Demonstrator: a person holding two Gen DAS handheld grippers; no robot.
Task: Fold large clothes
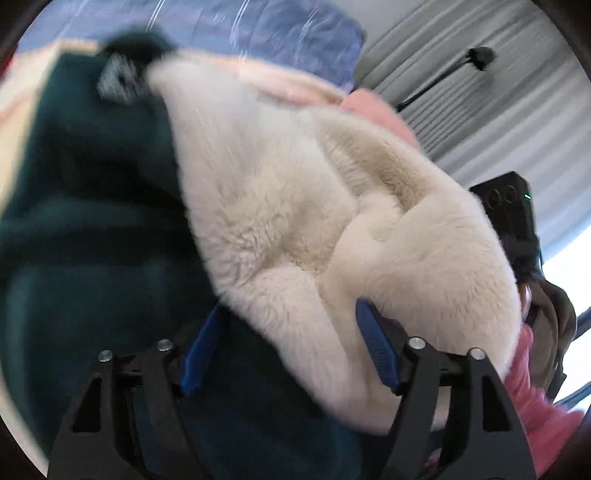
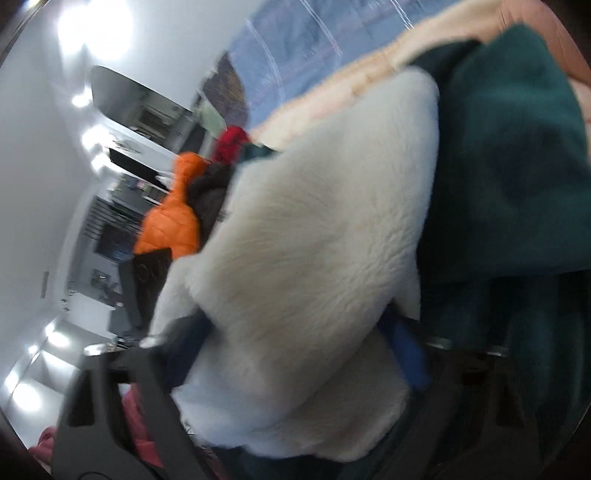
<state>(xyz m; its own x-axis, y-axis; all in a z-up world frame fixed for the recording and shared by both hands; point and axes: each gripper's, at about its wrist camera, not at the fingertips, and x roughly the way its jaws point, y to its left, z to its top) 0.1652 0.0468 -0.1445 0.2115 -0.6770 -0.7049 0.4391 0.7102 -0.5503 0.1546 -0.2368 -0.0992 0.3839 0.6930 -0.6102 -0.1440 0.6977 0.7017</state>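
Behind a blue bedspread (image 1: 280,33), our parted left gripper (image 1: 288,358) straddled the white fleece garment (image 1: 295,206), while our right gripper (image 2: 295,354) clamped its opposite fold.

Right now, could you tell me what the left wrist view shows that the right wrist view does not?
Only the left wrist view shows the grey curtain, a black stand before it, and the left claw standing apart, fleece lying between its blue pads.

Only the right wrist view shows an orange puffer jacket, a red garment and the lit room behind. The right claw is largely buried in fleece.

Both show the cream fleece garment, its dark green side and the blue sheet.
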